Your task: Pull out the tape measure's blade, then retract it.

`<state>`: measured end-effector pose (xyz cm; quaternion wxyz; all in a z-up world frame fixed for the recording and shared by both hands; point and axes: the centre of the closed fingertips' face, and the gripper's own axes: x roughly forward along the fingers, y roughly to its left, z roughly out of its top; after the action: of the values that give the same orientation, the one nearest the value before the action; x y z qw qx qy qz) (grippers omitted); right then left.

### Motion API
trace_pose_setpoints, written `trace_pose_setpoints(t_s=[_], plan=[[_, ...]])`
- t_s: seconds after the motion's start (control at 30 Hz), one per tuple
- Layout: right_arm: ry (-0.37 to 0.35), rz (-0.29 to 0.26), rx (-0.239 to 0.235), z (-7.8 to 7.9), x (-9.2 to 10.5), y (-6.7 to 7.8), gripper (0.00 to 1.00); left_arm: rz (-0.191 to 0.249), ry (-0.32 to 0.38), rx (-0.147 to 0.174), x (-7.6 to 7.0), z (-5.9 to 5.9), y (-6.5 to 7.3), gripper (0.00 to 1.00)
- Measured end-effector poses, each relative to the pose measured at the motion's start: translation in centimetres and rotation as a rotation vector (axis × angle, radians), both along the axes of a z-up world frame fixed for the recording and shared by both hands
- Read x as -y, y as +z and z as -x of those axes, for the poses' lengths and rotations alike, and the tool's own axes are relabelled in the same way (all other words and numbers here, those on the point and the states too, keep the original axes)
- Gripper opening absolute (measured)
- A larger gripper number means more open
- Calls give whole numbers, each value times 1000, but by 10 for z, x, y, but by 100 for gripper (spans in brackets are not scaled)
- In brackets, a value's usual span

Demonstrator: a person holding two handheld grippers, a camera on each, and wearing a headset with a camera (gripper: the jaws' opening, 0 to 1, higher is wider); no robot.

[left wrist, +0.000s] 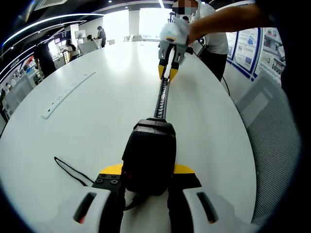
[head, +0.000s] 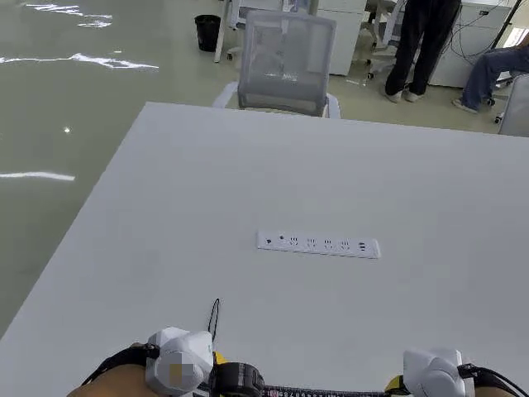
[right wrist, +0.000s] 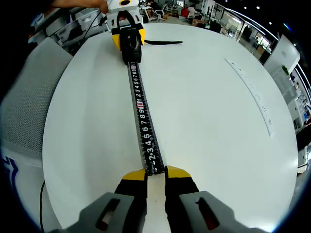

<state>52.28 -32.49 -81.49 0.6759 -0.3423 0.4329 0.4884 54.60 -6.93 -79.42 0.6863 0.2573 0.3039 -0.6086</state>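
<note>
Lying beyond the blade (right wrist: 143,121), a power strip (head: 318,245).

The tape measure's blade (right wrist: 144,127) shows black numerals 2 to 9.

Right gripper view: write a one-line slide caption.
The right gripper pinches the tip of a black numbered tape blade stretched across the white table from its black case.

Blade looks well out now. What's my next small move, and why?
Probably start easing the right gripper back toward the case, with its jaws shut on the blade tip. The blade already lies stretched across the table between the grippers, and the left gripper clamps the case, so a guided return should let it retract without whipping.
</note>
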Motion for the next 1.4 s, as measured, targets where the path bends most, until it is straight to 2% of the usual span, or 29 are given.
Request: trace_pose_setpoints(t_s=[1.0,1.4], plan=[[-12,11,-4,1,10,1,11,7,2,-3,1,1,-1,29],[-36,-11,1,1,9,1,12,5,-1,-3,1,1,-1,29]])
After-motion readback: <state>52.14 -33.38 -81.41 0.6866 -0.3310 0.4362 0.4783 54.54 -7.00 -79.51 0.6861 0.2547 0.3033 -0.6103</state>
